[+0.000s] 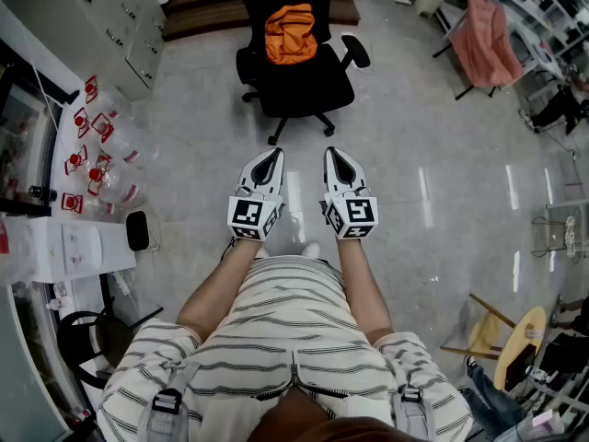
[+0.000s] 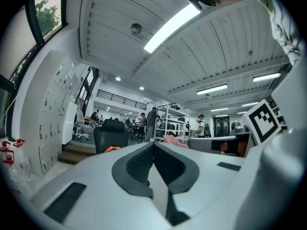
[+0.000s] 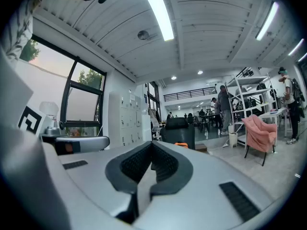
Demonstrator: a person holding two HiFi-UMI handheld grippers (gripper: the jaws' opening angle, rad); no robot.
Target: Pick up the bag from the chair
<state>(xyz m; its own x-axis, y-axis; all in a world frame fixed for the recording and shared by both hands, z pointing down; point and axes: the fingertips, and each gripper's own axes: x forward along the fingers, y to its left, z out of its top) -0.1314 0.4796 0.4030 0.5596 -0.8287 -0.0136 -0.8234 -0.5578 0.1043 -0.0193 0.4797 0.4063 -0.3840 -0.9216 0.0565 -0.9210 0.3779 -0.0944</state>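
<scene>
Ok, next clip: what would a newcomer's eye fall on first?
The orange bag on the black office chair, at the head view's top, stands out most. Nearer the person, the left hand-held gripper and right hand-held gripper point toward it, both shut and empty, short of the chair.

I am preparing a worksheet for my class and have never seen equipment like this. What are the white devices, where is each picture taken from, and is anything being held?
There is no robot here. A person carries two tools, the left hand-held gripper and the right hand-held gripper. The head view comes from a camera on the person's head, looking steeply down. The left and right gripper views come from cameras riding on each tool, looking along its two jaws. Both pairs of jaws are together, with nothing between them, so nothing is held. Ahead stands a black office chair with an orange bag lying on its seat. Neither gripper touches it.
</scene>
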